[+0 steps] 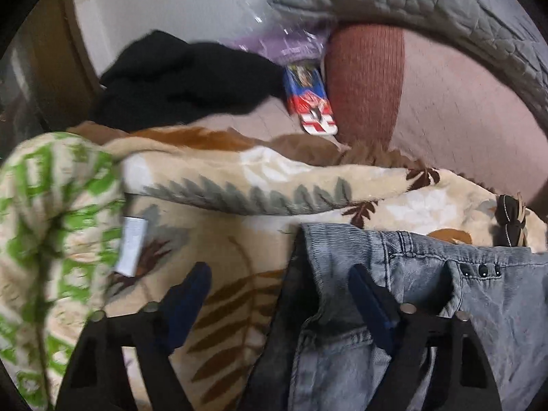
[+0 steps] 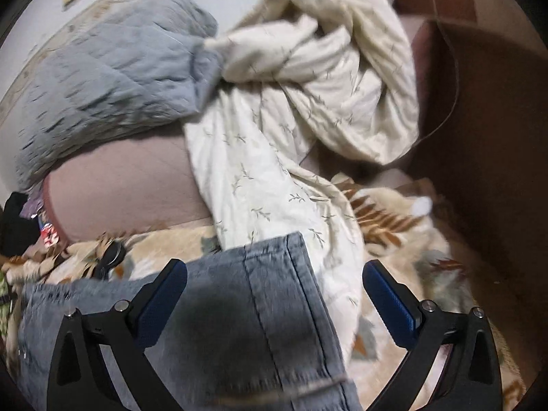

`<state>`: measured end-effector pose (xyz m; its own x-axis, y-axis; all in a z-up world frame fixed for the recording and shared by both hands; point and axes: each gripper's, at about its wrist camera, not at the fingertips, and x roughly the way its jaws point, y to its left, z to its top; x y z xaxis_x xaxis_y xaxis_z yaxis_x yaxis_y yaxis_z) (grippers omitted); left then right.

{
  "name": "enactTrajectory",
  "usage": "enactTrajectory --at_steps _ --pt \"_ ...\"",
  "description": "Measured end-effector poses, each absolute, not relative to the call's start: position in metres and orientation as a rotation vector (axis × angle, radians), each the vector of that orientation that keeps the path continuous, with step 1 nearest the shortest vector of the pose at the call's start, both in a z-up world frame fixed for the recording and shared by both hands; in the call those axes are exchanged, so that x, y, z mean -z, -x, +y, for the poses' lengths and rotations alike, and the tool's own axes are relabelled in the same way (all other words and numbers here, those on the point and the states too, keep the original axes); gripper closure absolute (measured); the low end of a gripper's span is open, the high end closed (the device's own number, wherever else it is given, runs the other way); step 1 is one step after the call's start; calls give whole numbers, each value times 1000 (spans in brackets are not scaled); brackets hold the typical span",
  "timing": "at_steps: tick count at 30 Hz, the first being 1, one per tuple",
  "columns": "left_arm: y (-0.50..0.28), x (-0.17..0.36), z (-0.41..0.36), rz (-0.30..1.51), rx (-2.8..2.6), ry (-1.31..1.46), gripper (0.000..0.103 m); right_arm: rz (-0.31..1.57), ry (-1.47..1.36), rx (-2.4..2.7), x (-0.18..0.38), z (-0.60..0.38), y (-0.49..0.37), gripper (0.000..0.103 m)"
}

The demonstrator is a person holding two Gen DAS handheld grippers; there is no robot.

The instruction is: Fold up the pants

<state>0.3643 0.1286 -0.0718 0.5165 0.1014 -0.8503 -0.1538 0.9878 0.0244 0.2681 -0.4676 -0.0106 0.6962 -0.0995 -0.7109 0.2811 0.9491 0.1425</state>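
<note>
We're early: jeans (image 1: 428,308) lie roughly spread on the leaf-print blanket (image 1: 222,226), no finished fold visible. Left gripper (image 1: 281,294) is spread wide over the waistband edge at 6 o'clock, pinching nothing. Right gripper (image 2: 274,291) is also spread, straddling the leg hem (image 2: 270,260). Denim is stiff, faded grey-blue, with seams and rivets. Blanket is fuzzy; cream sheet (image 2: 274,171) crumpled at 12.
</note>
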Motion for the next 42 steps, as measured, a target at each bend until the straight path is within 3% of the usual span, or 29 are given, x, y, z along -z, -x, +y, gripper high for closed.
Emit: enactTrajectory --at_steps 4,11,13,15,16,19,29,36,42 --pt "-381 87 118 1065 -93 50 48 814 -236 252 32 -480 -296 17" --pt "-398 104 99 1083 -37 36 75 867 -259 249 63 -497 -320 34" --pt "-400 105 99 1089 -8 67 90 885 -285 223 71 -499 -325 54" --pt "-403 105 102 1091 4 96 96 903 -346 185 78 -502 -328 73" --pt "-403 105 102 1092 2 97 99 910 -361 188 80 -503 -328 77" --pt "-398 96 103 1060 12 99 100 891 -356 187 76 -503 -324 84" --pt "-341 -1 126 882 109 177 100 738 -403 151 2 -503 -281 87" --pt "-246 -65 152 754 188 256 100 659 -466 141 -43 -502 -219 87" --pt "-145 -61 161 734 220 247 100 702 -517 149 -28 -513 -149 87"
